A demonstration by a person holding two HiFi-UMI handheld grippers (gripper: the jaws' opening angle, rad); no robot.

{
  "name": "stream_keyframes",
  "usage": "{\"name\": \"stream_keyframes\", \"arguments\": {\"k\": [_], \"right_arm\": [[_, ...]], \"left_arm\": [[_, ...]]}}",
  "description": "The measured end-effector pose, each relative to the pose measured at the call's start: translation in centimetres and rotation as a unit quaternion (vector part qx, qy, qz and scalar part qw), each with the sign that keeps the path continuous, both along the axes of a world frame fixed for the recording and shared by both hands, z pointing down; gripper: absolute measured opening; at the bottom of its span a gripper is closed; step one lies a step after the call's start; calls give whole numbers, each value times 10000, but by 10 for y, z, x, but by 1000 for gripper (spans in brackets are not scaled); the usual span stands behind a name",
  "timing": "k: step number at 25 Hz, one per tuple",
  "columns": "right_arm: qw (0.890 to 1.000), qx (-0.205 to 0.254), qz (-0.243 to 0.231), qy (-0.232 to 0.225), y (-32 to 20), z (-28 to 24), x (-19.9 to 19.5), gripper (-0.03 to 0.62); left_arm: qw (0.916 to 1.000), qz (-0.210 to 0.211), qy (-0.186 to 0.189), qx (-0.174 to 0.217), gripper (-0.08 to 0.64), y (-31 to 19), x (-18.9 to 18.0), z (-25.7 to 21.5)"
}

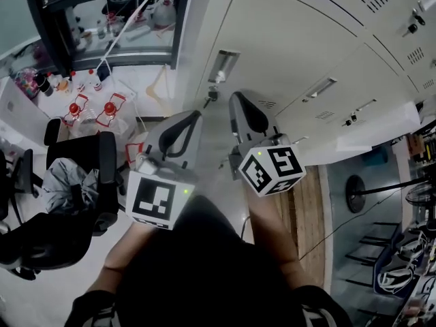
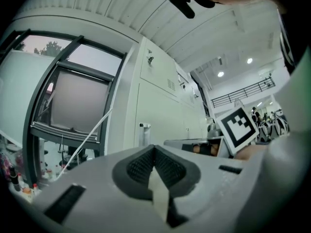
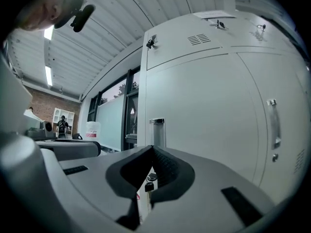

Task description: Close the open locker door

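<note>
- The open locker door point(image 1: 371, 138) appears to be the pale panel standing out from the row of lockers at the right of the head view, well apart from both grippers. How far it is swung out cannot be told.
- The bank of lockers point(image 1: 293, 39) is pale grey. The door straight ahead of the grippers lies flush and shut, and carries a vertical metal handle point(image 1: 223, 67).
- A key point(image 1: 212, 95) hangs in the lock just below that handle.
- The right hand-held gripper point(image 1: 235, 98) points at this shut door, its tip near the key. In the right gripper view its jaws are clenched tip to tip on nothing, and the handle point(image 3: 157, 132) rises just beyond them.
- The left hand-held gripper point(image 1: 198, 114) is held just beside the right one, also aimed at the lockers. In the left gripper view its jaws are pressed together and grip nothing.
- Bare forearms run from the grippers down to the bottom of the head view.
- To the left of the lockers is a dark-framed window point(image 1: 122, 19).
- Below it stand clear bottles with red caps point(image 1: 92, 111), and a black office chair point(image 1: 102, 176) with grey cloth draped over it.
</note>
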State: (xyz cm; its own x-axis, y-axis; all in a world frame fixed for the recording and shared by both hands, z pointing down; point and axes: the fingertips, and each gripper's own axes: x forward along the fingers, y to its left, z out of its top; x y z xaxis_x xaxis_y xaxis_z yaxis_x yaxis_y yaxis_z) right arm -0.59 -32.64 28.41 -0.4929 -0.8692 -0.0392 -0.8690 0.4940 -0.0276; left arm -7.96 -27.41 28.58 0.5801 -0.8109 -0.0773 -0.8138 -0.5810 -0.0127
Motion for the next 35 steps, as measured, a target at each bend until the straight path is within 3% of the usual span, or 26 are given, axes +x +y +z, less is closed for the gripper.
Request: {"name": "stream_keyframes", "arguments": {"k": [14, 25, 35], "right_arm": [[9960, 198, 768, 408, 58, 15, 37, 15], [9942, 382, 863, 524, 84, 17, 44, 15], [9942, 548, 870, 321, 100, 15, 54, 15]], "left_arm": [[9998, -147, -139, -19, 2, 19, -10, 9], [9988, -462, -173, 66, 2, 32, -31, 14], [9980, -518, -254, 260, 2, 53, -16, 10]]}}
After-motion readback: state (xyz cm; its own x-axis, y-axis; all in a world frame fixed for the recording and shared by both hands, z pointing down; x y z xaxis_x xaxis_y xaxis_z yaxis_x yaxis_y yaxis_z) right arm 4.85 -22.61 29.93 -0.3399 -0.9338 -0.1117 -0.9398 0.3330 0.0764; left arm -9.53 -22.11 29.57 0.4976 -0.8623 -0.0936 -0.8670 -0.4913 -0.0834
